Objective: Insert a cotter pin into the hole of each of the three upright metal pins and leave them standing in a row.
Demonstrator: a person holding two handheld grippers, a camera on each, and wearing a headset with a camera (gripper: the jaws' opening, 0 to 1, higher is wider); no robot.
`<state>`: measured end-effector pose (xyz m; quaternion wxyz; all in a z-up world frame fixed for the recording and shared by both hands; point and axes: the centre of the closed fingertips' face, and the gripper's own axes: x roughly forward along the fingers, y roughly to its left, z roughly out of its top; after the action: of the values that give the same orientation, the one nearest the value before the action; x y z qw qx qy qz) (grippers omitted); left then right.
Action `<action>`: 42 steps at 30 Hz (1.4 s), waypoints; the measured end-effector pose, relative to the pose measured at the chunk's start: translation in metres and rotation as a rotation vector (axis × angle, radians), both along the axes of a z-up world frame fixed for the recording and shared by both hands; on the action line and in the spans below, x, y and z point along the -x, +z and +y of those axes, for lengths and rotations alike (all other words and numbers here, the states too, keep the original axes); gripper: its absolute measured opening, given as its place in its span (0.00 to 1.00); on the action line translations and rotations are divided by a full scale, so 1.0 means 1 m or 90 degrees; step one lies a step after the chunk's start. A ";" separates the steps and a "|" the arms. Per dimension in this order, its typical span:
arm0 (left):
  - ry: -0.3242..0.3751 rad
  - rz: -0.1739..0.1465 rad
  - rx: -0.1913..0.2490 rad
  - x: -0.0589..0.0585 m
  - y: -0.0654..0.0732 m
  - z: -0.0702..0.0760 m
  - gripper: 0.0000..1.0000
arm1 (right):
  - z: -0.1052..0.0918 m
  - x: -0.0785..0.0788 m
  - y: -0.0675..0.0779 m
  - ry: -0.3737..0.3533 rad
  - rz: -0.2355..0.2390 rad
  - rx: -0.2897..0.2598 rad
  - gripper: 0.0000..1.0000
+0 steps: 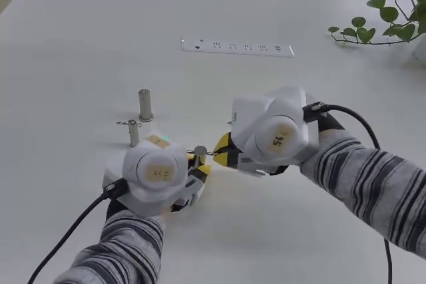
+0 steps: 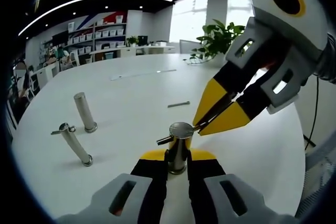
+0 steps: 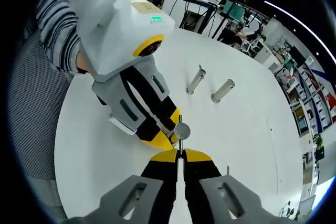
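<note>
My left gripper (image 1: 198, 165) (image 2: 177, 157) is shut on the lower part of an upright metal pin (image 1: 200, 156) (image 2: 179, 142). My right gripper (image 1: 219, 152) (image 3: 180, 156) is shut on a thin cotter pin (image 3: 180, 144), held at that pin's head (image 3: 182, 130). In the left gripper view the cotter's tip (image 2: 164, 140) pokes out on the pin's far side. To the left, a second metal pin (image 1: 133, 132) (image 2: 73, 142) has a cotter through its top. Behind it stands a bare third pin (image 1: 145, 104) (image 2: 84, 111).
A loose cotter pin (image 2: 178, 104) lies on the white table beyond the held pin. A white power strip (image 1: 237, 47) lies further back, and a leafy plant (image 1: 393, 11) trails in at the far right corner. Cables hang from both grippers.
</note>
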<state>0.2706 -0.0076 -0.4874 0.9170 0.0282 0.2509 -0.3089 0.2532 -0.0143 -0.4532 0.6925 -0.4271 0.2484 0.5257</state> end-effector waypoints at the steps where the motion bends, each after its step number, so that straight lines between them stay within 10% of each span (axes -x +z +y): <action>1: 0.001 0.001 0.001 0.000 0.000 0.000 0.10 | 0.001 0.000 0.000 0.000 0.001 -0.003 0.00; 42: 0.012 0.019 0.011 0.001 0.000 0.002 0.11 | 0.001 -0.003 0.003 -0.043 0.018 -0.036 0.01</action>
<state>0.2695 -0.0056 -0.4875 0.9162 0.0131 0.2623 -0.3027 0.2558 -0.0130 -0.4501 0.7181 -0.3915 0.2574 0.5146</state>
